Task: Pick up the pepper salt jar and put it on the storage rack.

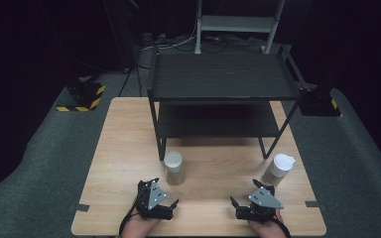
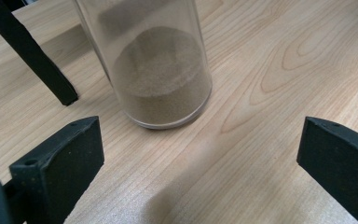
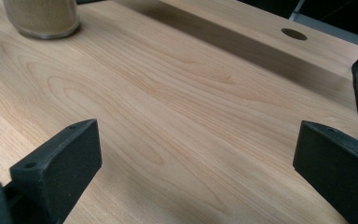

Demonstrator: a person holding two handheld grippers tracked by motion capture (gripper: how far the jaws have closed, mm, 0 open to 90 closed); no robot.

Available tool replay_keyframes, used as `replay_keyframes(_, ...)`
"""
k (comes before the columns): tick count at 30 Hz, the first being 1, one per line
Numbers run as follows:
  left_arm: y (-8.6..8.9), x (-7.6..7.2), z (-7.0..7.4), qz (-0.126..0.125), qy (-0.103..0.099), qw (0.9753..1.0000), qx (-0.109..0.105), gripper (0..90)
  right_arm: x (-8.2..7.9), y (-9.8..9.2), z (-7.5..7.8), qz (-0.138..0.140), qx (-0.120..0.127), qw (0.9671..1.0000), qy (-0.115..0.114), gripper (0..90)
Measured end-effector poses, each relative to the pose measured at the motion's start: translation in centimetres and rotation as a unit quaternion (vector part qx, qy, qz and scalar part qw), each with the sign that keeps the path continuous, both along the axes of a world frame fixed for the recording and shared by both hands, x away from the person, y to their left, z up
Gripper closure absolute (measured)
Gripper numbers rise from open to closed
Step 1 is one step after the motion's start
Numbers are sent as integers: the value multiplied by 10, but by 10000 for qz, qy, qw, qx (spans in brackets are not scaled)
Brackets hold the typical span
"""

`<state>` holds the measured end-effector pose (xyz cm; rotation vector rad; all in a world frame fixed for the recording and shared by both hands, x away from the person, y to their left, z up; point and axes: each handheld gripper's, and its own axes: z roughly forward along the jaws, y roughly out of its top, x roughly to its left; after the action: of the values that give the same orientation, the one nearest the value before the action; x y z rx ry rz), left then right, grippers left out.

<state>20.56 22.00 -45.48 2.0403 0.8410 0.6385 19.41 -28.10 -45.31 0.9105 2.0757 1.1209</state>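
The left gripper (image 1: 164, 202) sits low on the light wooden surface (image 1: 213, 163), near the person's edge. Its two black jaws are wide apart and hold nothing. Just ahead of it, at about 1 o'clock from it in the high view, stands a clear round jar partly filled with brown sand (image 1: 174, 168). In the left gripper view the jar (image 2: 161, 70) stands upright on the wood, a little past the open jaws and not touching them. A black leg of the shelf (image 2: 32, 56) stands at 10 o'clock from the jar.

The right gripper (image 1: 250, 204) also rests near the person's edge, with its jaws wide apart and bare wood between them. A tall jar with a white lid (image 1: 278, 168) stands close to it, at about 1 o'clock.

A black metal shelf with two levels (image 1: 223, 82) stands at the far side of the surface, at 12 o'clock.
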Motion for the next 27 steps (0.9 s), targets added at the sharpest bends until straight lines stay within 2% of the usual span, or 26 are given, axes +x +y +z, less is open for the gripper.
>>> replay_keyframes(4, 3, 1, -1, 55, 25, 9999, -119, 8, 2, -5, 0, 50, 112, 9999, 54, 2)
replay_keyframes(14, 2, -2, -1, 89, -12, 9999, -87, 8, 1, -8, -2, 82, 160, 9998, -16, 2)
replay_keyframes(22, 5, 1, 0, 66, 63, 9999, -138, 8, 4, -6, 1, 113, 95, 9999, 74, 2)
replay_keyframes(27, 2, -1, 0, 78, 35, 9999, -53, 8, 2, -8, -1, 79, 180, 9998, 40, 2)
